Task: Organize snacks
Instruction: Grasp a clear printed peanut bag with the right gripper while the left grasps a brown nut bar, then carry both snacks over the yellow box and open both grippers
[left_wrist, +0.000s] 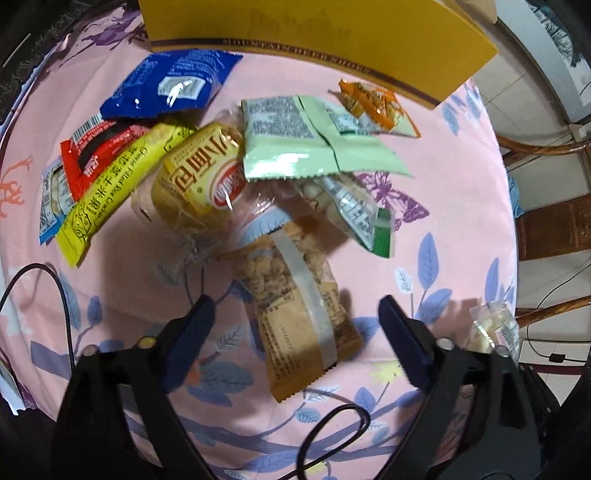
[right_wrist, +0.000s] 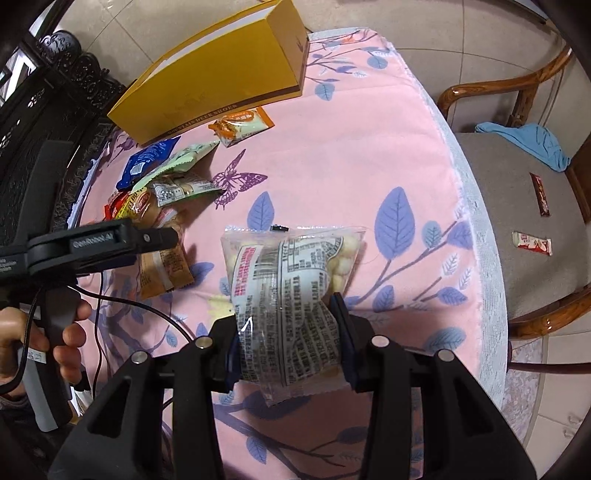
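My left gripper (left_wrist: 295, 301) points down at the pink tablecloth (left_wrist: 461, 221), jaws open. A brown packet of coated nuts (left_wrist: 288, 280) lies flat between its fingers, untouched by either pad. Beyond it is a heap of snacks: a bun pack (left_wrist: 199, 177), a yellow cracker bar (left_wrist: 118, 184), a red pack (left_wrist: 92, 155), a blue pack (left_wrist: 170, 85), pale green packs (left_wrist: 295, 140) and an orange one (left_wrist: 373, 99). My right gripper (right_wrist: 286, 321) is shut on a clear bag of yellow puffs (right_wrist: 288, 280), held above the cloth. A yellow shoe box (right_wrist: 221, 74) stands at the back.
A black cable (left_wrist: 332, 435) loops on the cloth near my left gripper. The table's edge (right_wrist: 472, 229) runs down the right. Past it is a wooden chair (right_wrist: 517, 221) with a blue cloth (right_wrist: 528, 140) and two small snack bars (right_wrist: 532, 243) on its seat. A hand (right_wrist: 37, 339) holds the left gripper's handle.
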